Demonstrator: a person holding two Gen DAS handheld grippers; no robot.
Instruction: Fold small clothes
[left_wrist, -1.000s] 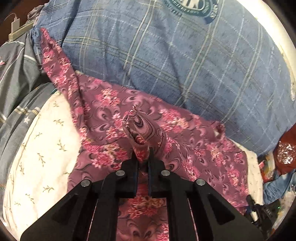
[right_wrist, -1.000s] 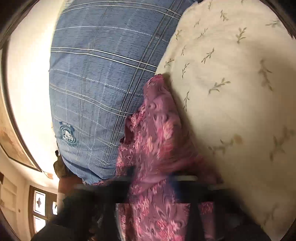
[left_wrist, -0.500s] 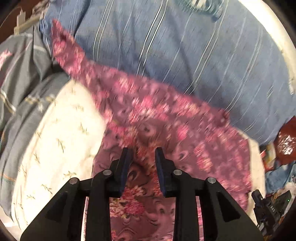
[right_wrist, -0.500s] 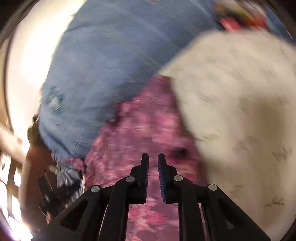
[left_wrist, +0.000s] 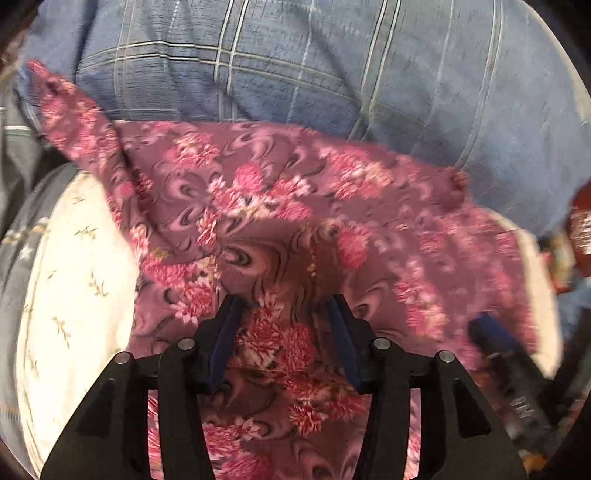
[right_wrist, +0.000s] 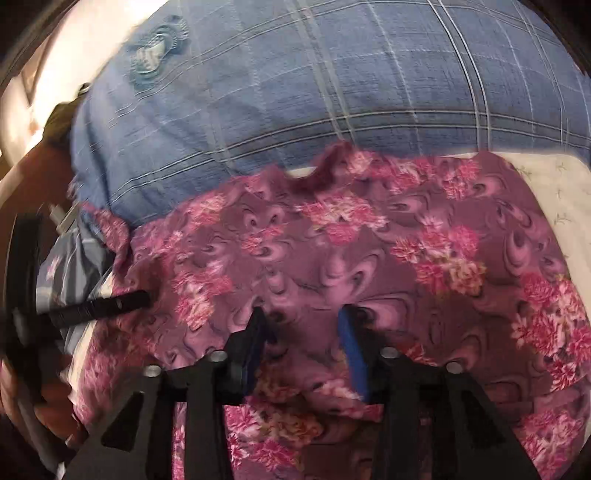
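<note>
We see both jaws opening over the floral cloth (left_wrist: 280, 206) — left gripper (left_wrist: 282, 306) and right gripper (right_wrist: 303, 317) grip nothing.

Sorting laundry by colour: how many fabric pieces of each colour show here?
Purple floral garment: 1
Blue plaid cover: 1
Cream sprigged pillow: 1
Grey striped cloth: 1
Total: 4

The garment (left_wrist: 280, 206) lies on a pillow (left_wrist: 74, 280), a cushion (left_wrist: 332, 74) behind.
</note>
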